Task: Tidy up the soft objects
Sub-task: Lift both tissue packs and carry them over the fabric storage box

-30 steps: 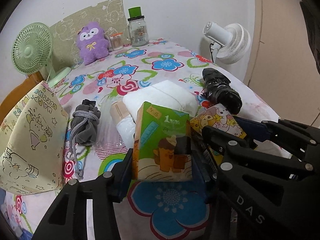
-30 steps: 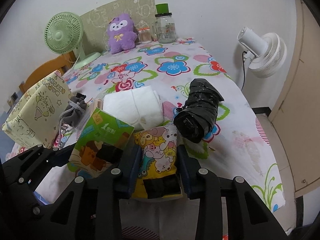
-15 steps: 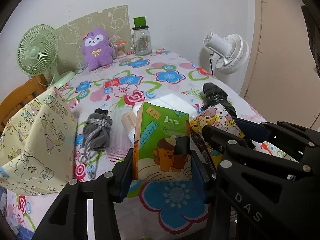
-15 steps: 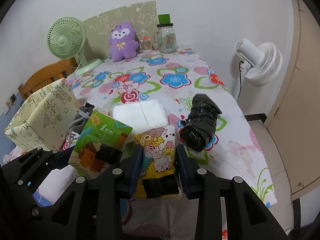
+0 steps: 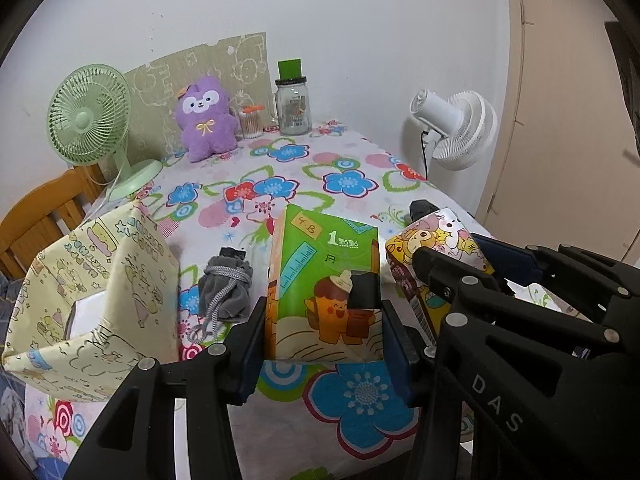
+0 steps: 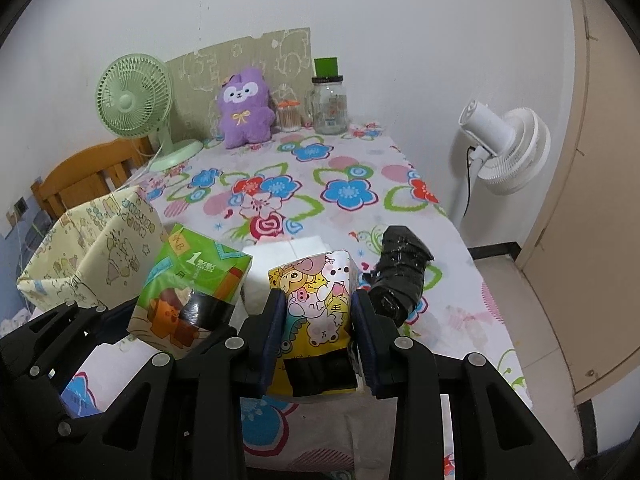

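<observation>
Two tissue packs were held above a flowered tablecloth (image 5: pixel 352 184), one in each gripper. The left gripper (image 5: pixel 324 344) clamped the green tissue pack (image 5: pixel 324 280) between its two blue pads, the pack standing upright and filling the gap. The right gripper (image 6: pixel 318 340) pinched the cartoon-printed tissue pack (image 6: pixel 316 300) the same way, its fingers drawn narrow against the pack's sides. The two packs hung side by side, close but apart.

Two fans were in sight: one green fan (image 5: pixel 90 120) at the table's far left corner, one white fan (image 6: pixel 504 148) standing off the table's right edge. One purple plush toy (image 6: pixel 244 108), one glass jar (image 6: pixel 330 108) and one small tub of sticks (image 6: pixel 290 116) lined the wall. One open yellow patterned box (image 5: pixel 100 300) sat at the left edge, one grey drawstring pouch (image 5: pixel 226 292) just beside it. One black taped bundle (image 6: pixel 400 276) lay near the right edge, one white folded stack (image 6: pixel 292 248) behind the packs. The table's middle lay bare.
</observation>
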Demonstrator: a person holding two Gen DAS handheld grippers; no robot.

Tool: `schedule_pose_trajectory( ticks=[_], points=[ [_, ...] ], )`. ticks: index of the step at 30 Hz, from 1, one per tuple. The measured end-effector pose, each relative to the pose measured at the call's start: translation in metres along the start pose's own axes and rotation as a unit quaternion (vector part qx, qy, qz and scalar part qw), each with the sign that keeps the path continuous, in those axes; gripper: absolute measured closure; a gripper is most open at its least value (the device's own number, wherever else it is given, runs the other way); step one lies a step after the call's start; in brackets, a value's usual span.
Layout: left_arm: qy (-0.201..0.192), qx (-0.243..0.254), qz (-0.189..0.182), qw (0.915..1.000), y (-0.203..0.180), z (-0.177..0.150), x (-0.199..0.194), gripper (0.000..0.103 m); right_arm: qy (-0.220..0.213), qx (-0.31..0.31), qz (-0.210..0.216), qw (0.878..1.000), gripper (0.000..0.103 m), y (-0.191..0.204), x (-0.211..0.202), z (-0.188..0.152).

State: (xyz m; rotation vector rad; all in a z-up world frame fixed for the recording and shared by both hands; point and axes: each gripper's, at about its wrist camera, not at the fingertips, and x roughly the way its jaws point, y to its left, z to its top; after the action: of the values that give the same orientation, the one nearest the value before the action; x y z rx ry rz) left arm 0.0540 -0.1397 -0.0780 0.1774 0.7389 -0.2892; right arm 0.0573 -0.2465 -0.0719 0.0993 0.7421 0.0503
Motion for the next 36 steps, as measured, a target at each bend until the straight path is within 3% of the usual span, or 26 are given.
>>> schedule_pose_trajectory(
  ticks=[36],
  points=[
    [-0.034, -0.017, 0.015, 0.9992, 0.057, 0.039, -0.046, 0.05, -0.042, -0.033, -0.007, 0.999, 0.066, 0.066, -0.031, 0.06]
  ],
)
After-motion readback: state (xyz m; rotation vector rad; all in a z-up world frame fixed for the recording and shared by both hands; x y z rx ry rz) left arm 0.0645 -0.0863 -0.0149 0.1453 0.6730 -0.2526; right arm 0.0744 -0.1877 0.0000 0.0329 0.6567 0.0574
